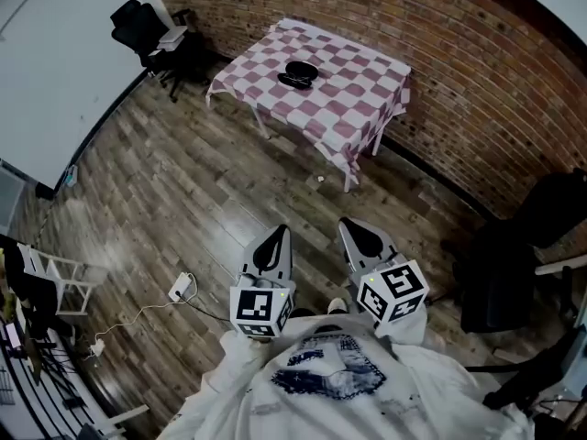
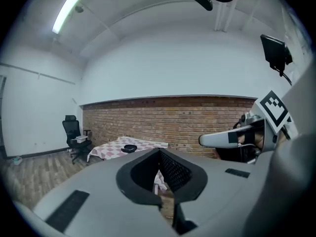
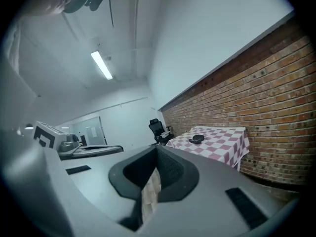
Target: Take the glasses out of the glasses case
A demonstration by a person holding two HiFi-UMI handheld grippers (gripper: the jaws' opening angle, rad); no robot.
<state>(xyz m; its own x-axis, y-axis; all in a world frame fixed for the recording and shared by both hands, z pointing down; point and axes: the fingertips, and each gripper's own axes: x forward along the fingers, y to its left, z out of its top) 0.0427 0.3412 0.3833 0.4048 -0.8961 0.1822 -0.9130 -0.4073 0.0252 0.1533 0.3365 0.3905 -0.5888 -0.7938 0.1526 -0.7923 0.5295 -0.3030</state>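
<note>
A black glasses case (image 1: 298, 74) lies on a table with a pink-and-white checked cloth (image 1: 358, 85) by the far brick wall. It looks partly open, though it is too small to be sure. The case also shows small and distant in the left gripper view (image 2: 130, 148) and the right gripper view (image 3: 198, 138). My left gripper (image 1: 277, 235) and right gripper (image 1: 354, 227) are held side by side close to my body, far from the table, above the wooden floor. Both are shut and hold nothing, jaws roughly level. The left gripper view (image 2: 159, 152) and right gripper view (image 3: 157, 149) show the tips together.
A black office chair (image 1: 139, 24) stands left of the table and another black chair (image 1: 514, 264) at my right. A white power strip (image 1: 181, 288) with a cable lies on the floor at my left. A white rack (image 1: 57, 280) stands by the left wall.
</note>
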